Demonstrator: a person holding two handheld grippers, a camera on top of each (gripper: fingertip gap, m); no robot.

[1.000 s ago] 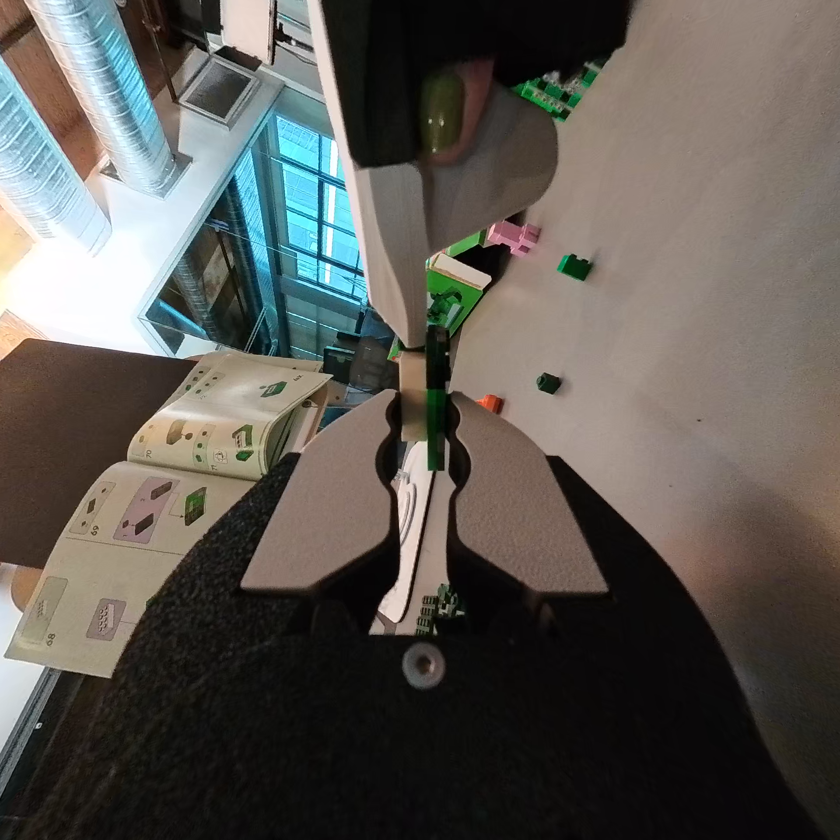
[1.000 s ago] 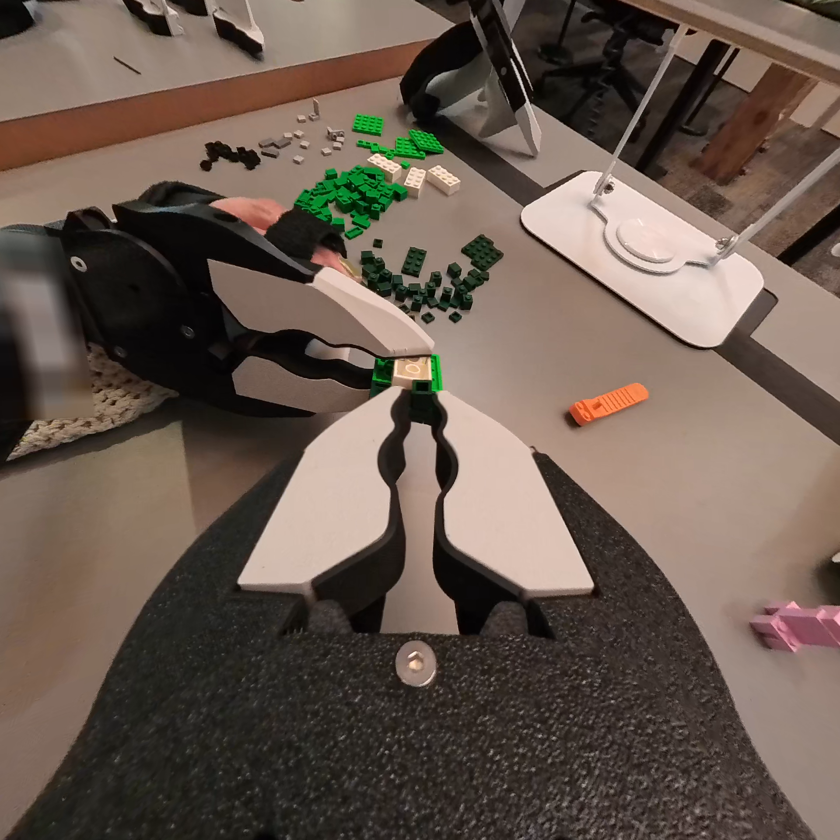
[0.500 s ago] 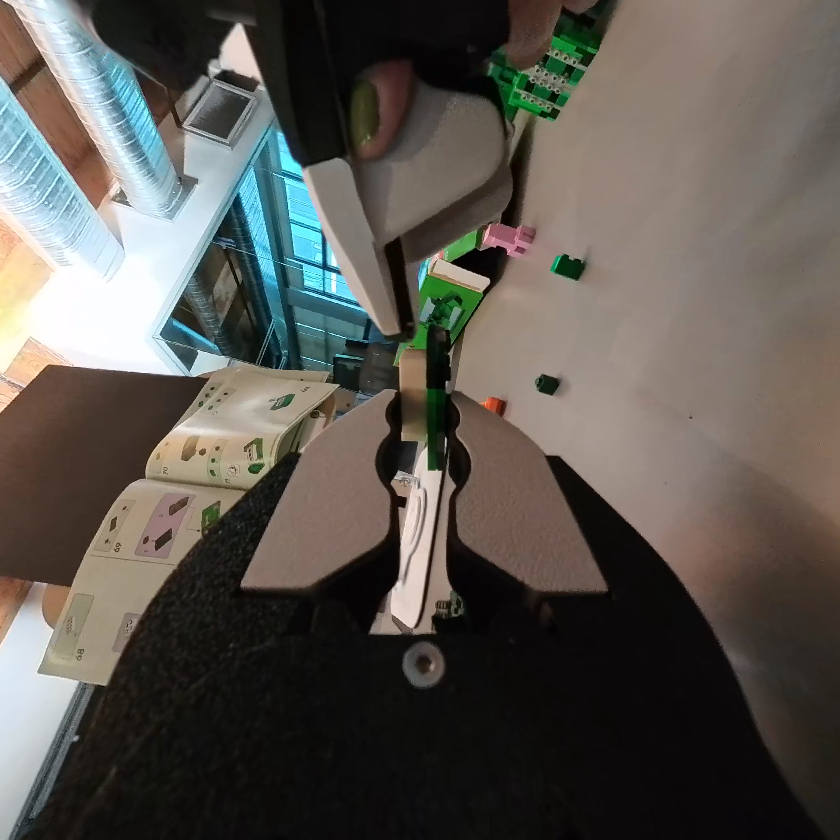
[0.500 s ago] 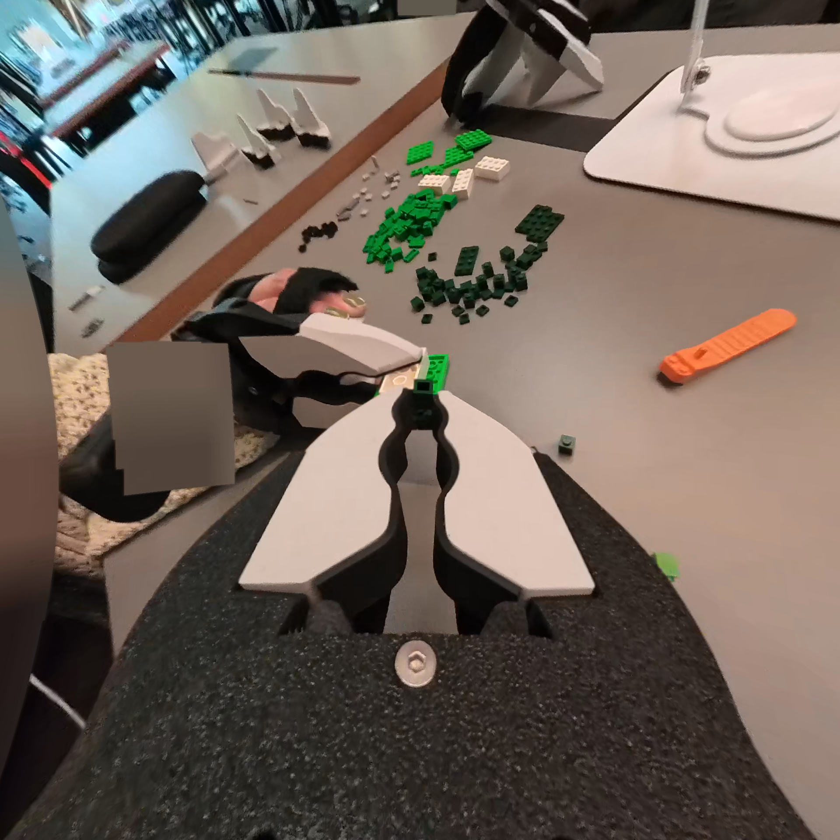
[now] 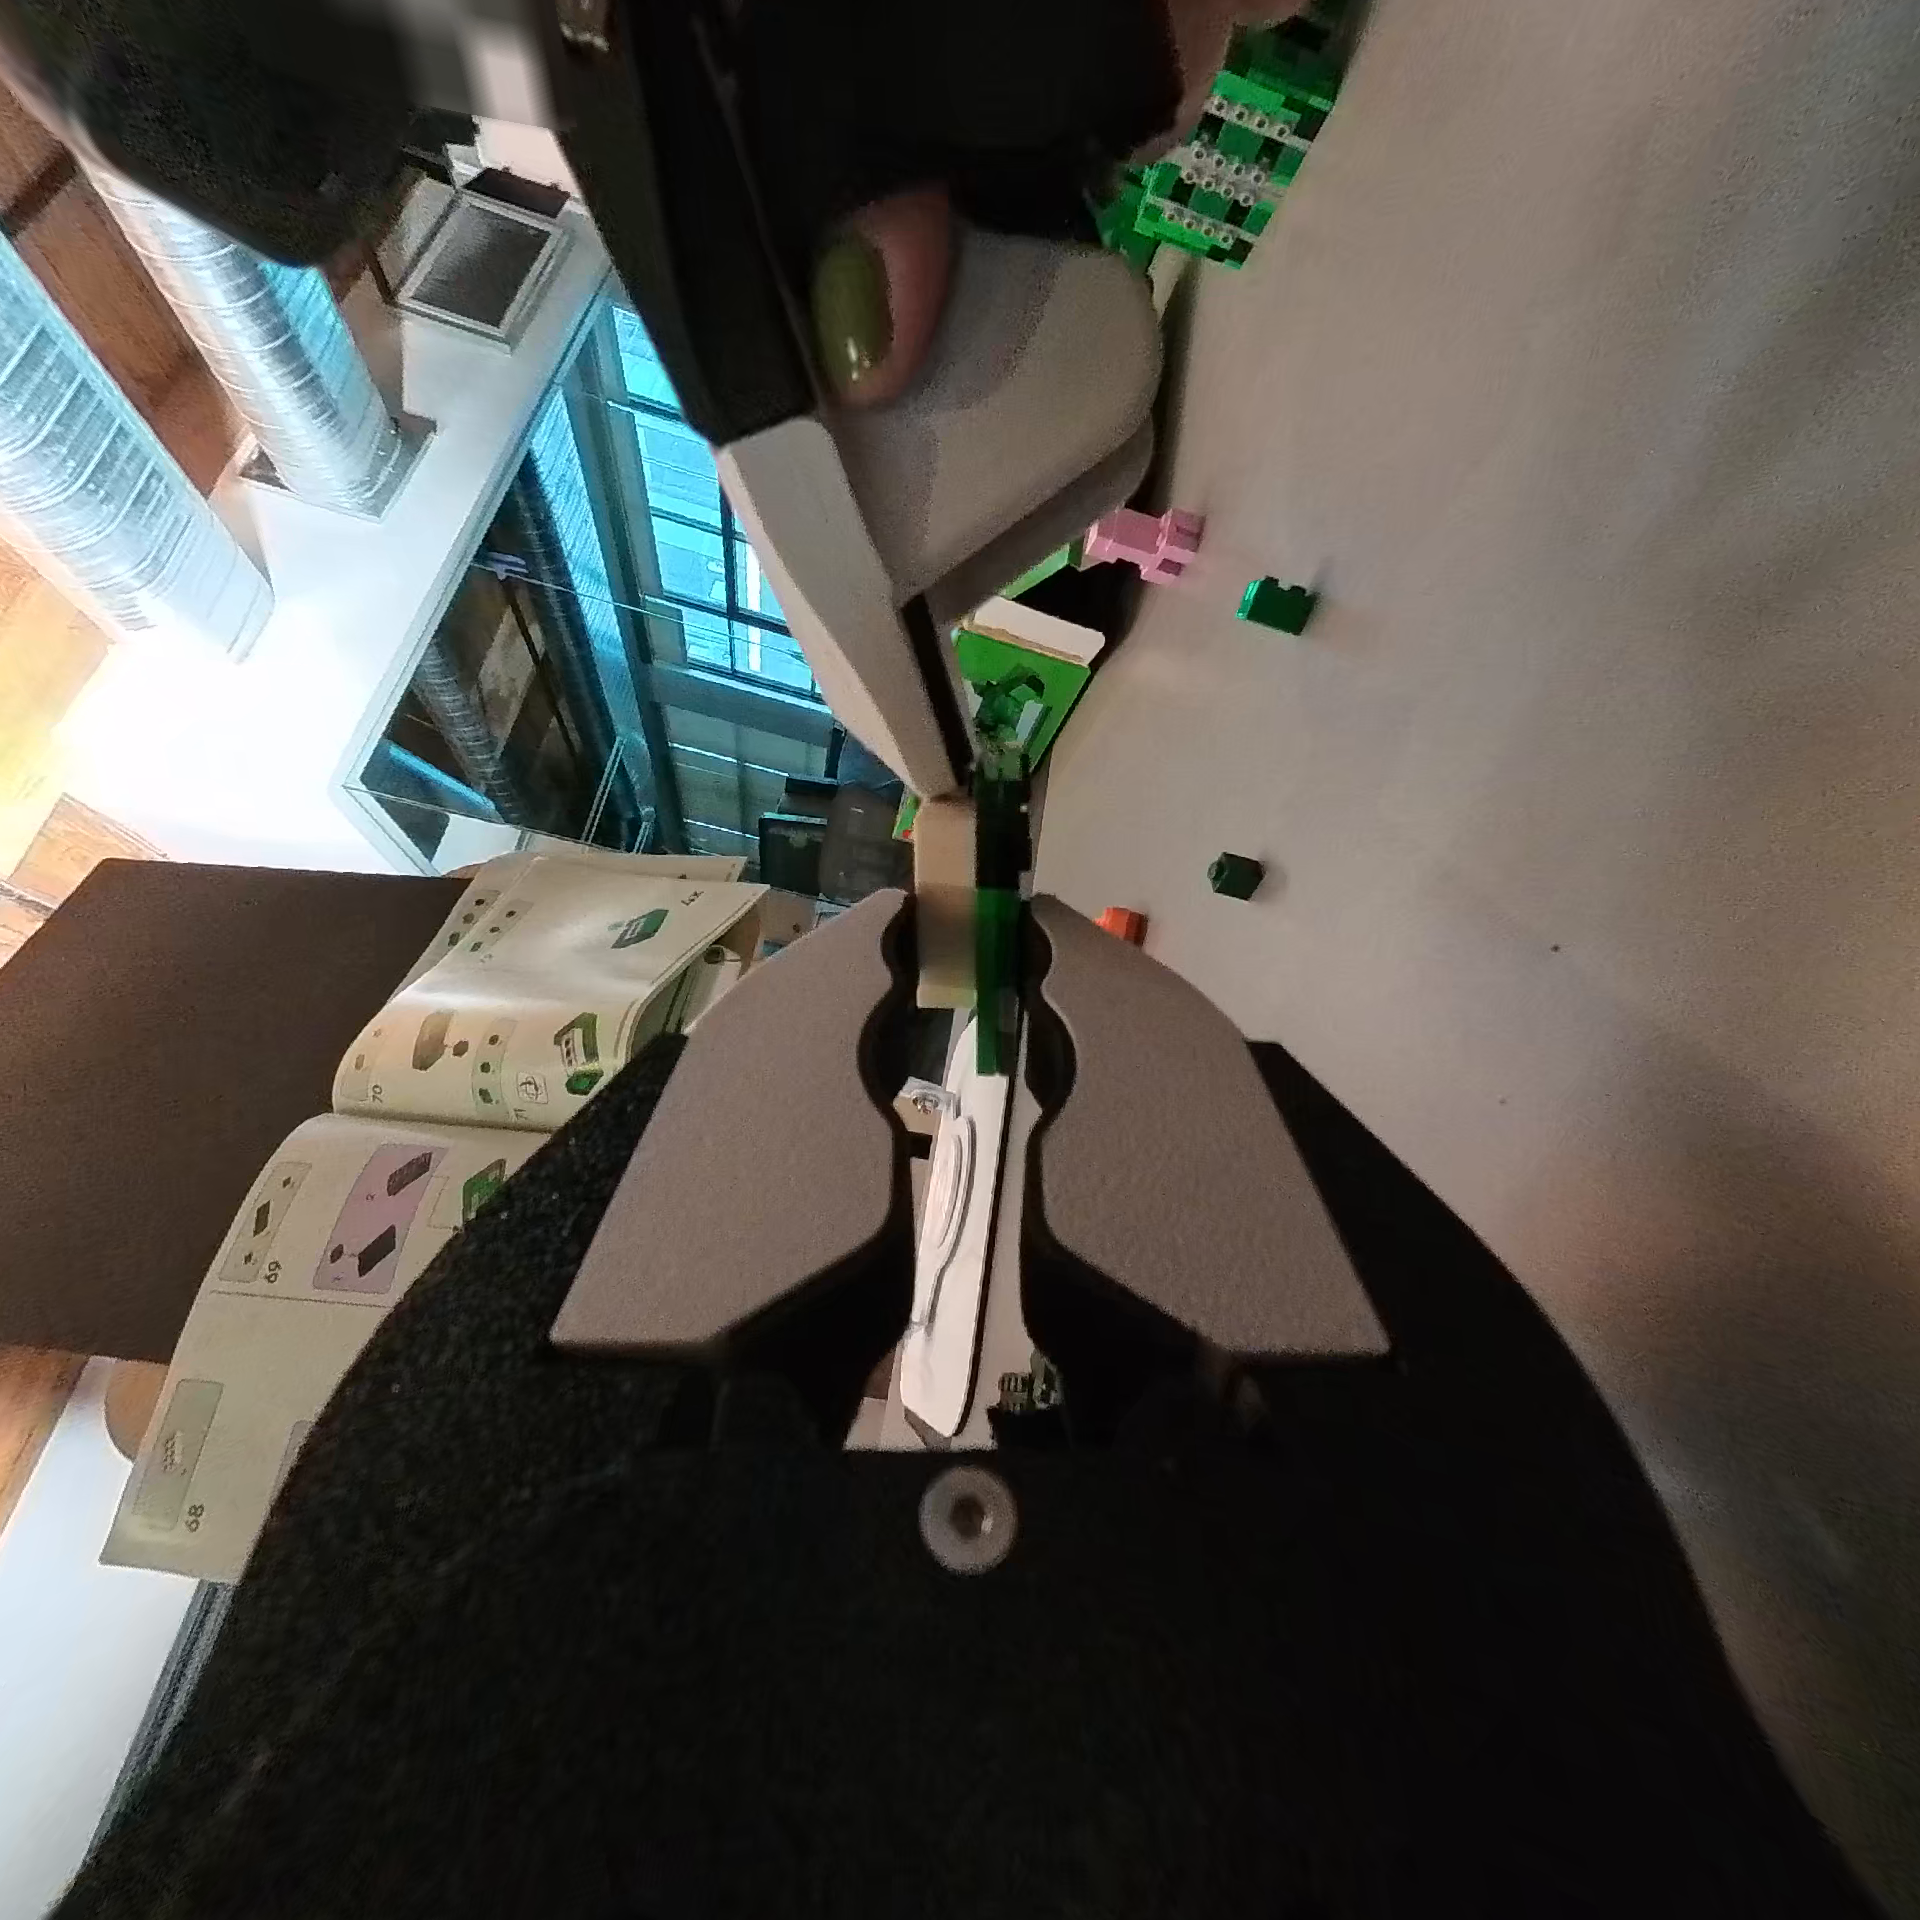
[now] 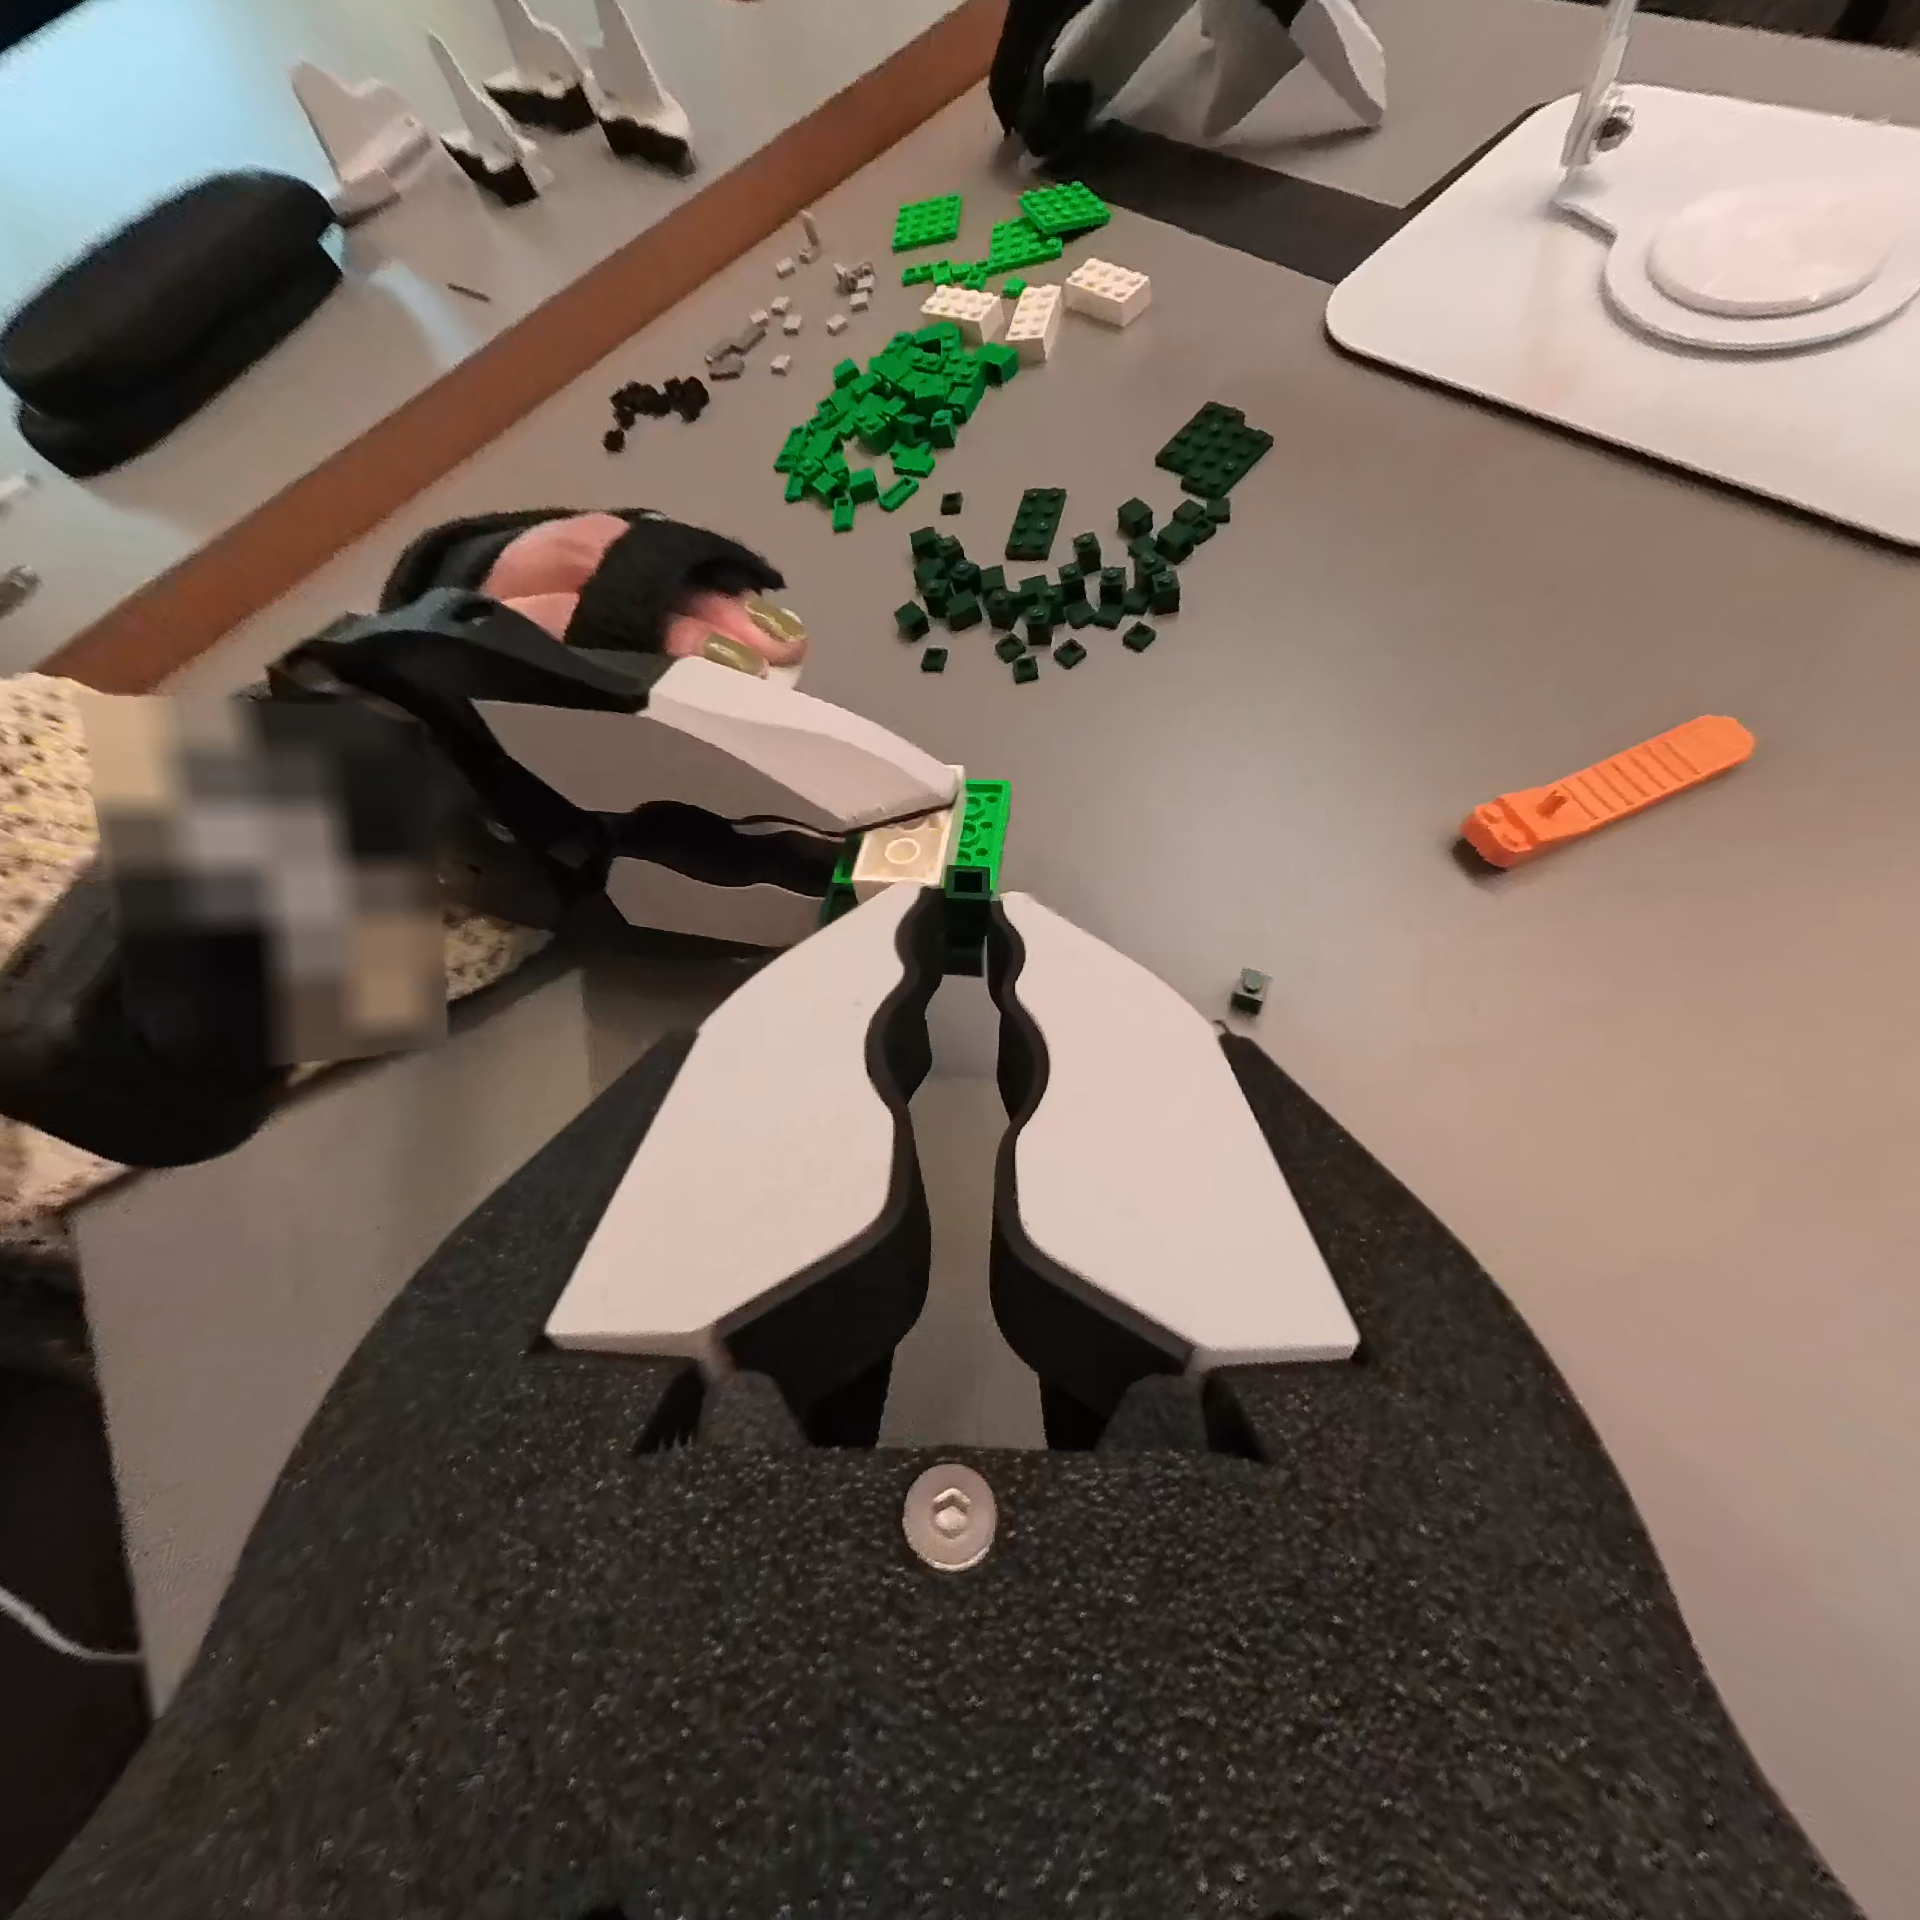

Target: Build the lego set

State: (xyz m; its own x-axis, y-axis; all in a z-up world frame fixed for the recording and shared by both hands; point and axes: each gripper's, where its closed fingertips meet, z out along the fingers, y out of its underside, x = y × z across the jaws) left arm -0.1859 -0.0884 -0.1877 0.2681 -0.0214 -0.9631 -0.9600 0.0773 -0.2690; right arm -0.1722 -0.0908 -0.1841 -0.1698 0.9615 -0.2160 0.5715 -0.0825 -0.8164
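Observation:
My left gripper (image 5: 971, 912) is shut on a small assembly, a cream brick (image 5: 943, 904) on a bright green plate (image 5: 1000, 935), held above the table. In the right wrist view the left gripper (image 6: 894, 847) comes in from the left with the cream brick (image 6: 902, 854) and green plate (image 6: 982, 821). My right gripper (image 6: 964, 927) is shut on a small dark green brick (image 6: 968, 889) and holds it against the near edge of the green plate. In the left wrist view the right gripper (image 5: 943, 781) reaches down from above to the assembly.
On the grey table (image 6: 1455, 1143) lie piles of bright green bricks (image 6: 894, 416), dark green bricks (image 6: 1060, 597) and white bricks (image 6: 1039, 307), an orange brick separator (image 6: 1610, 790), a loose dark stud (image 6: 1252, 987) and a white stand base (image 6: 1662, 312). An open instruction booklet (image 5: 468, 1049) stands beyond. Only a small space, under 4 cm, lies between the two pairs of fingers.
The right gripper lifted slightly off the assembly, then came back down, and its dark green brick now sits against the plate's edge. The left gripper kept its hold and barely moved.

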